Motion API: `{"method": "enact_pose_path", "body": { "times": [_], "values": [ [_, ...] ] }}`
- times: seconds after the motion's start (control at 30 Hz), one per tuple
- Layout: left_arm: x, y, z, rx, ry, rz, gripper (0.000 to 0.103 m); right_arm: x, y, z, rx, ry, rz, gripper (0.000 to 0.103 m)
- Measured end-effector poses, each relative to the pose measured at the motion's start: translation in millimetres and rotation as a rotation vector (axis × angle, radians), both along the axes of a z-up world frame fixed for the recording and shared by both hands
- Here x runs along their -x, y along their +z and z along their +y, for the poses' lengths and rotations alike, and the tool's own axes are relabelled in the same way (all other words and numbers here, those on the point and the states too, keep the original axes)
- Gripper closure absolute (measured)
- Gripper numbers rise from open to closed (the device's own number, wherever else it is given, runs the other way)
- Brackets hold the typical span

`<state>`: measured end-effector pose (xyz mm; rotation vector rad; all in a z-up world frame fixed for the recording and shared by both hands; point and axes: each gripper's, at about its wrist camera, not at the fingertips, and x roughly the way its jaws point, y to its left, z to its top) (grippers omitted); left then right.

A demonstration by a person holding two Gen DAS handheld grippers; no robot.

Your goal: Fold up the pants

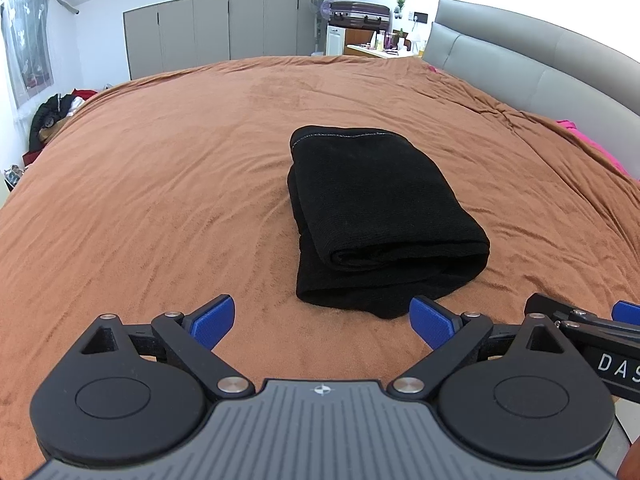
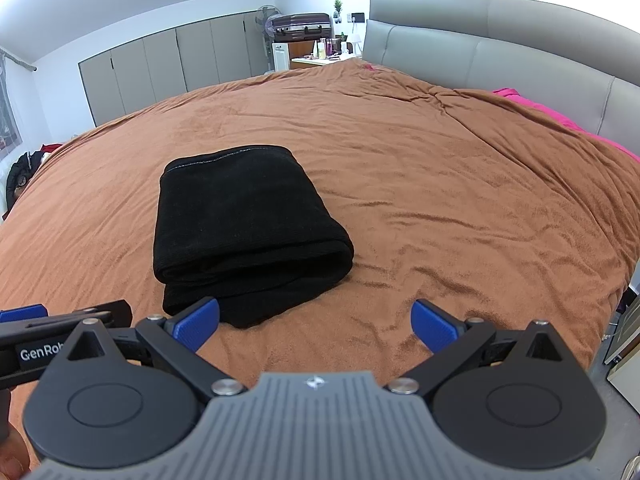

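Pants folded, ahead of tools.

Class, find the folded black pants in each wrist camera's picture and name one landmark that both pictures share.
Left wrist view: the folded black pants lie right of centre on the brown bedspread, just beyond the open left gripper.
Right wrist view: the pants lie left of centre, ahead of the open right gripper.
Shared landmark: the purple suitcase against the far wall.

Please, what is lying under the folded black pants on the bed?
The black pants lie directly on the brown blanket. Around them only this blanket shows. The part beneath the pants is covered, so anything there cannot be seen. Both hand-held grippers are open and apart from them.
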<state>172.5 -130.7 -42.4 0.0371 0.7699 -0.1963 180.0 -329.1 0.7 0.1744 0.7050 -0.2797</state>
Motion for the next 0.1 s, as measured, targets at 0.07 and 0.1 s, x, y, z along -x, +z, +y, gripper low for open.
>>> {"method": "enact_pose_path", "body": {
  "times": [0.07,0.1],
  "values": [
    [-0.5,0.1,0.1,-0.001,0.002,0.002,0.0,-0.3,0.1,0.0,0.0,-0.002,0.001,0.005],
    [-0.4,0.2,-0.1,-0.002,0.003,0.002,0.0,-0.4,0.1,0.7,0.002,-0.004,0.002,0.005]
  ]
}}
